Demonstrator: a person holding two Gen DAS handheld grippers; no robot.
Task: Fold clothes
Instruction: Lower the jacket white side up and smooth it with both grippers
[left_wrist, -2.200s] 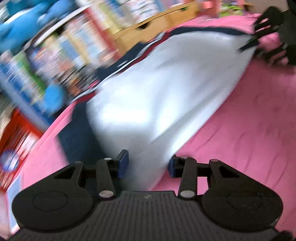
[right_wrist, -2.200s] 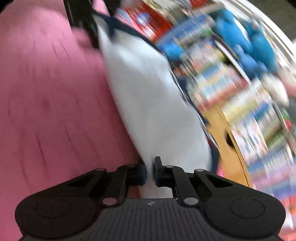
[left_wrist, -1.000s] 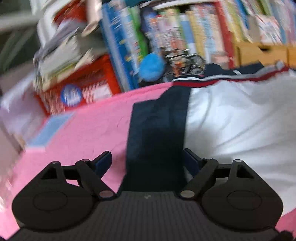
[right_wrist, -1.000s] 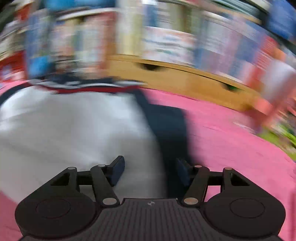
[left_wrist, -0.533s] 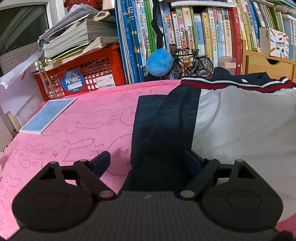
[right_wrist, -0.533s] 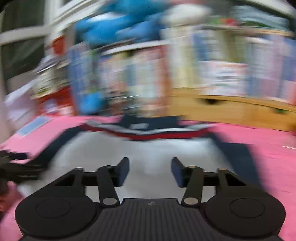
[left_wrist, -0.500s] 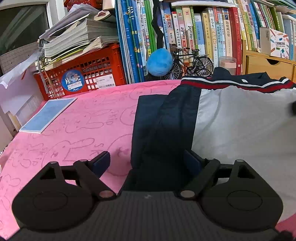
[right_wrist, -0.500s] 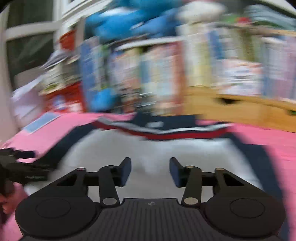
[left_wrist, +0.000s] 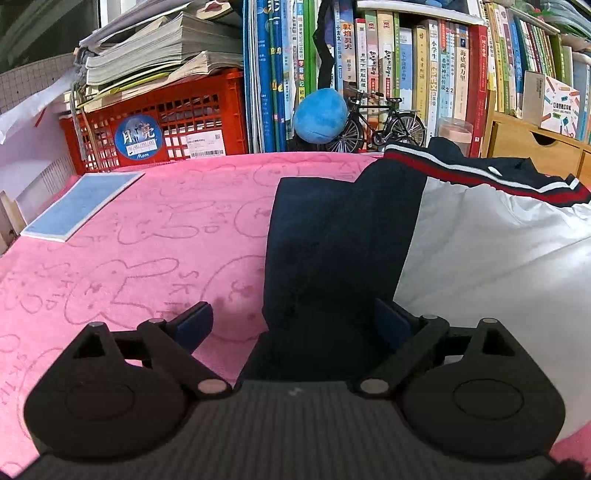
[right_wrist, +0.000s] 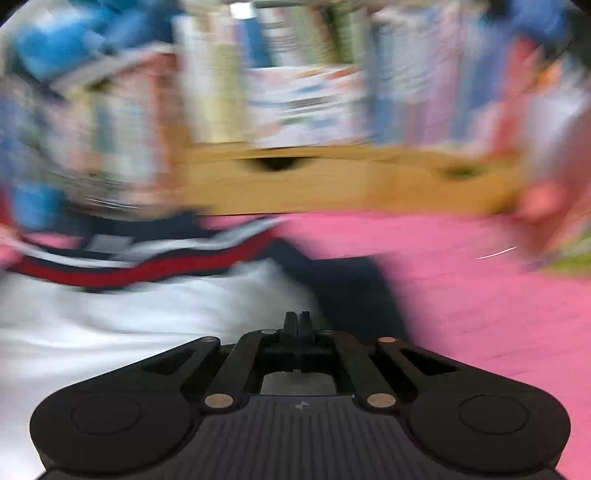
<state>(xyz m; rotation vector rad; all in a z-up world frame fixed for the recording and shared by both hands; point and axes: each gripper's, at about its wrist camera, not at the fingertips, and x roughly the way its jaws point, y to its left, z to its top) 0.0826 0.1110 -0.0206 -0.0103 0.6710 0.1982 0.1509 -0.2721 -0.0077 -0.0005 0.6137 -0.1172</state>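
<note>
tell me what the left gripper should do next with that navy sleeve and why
Probably ease forward and close on the navy sleeve. The left gripper is wide open with the sleeve lying flat between its fingers on the pink cloth, still spread out beside the white body, so it looks unfolded.

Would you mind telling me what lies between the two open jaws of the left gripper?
In the left wrist view, the navy sleeve of the jacket lies between the left gripper's open jaws, on the pink cloth.
</note>
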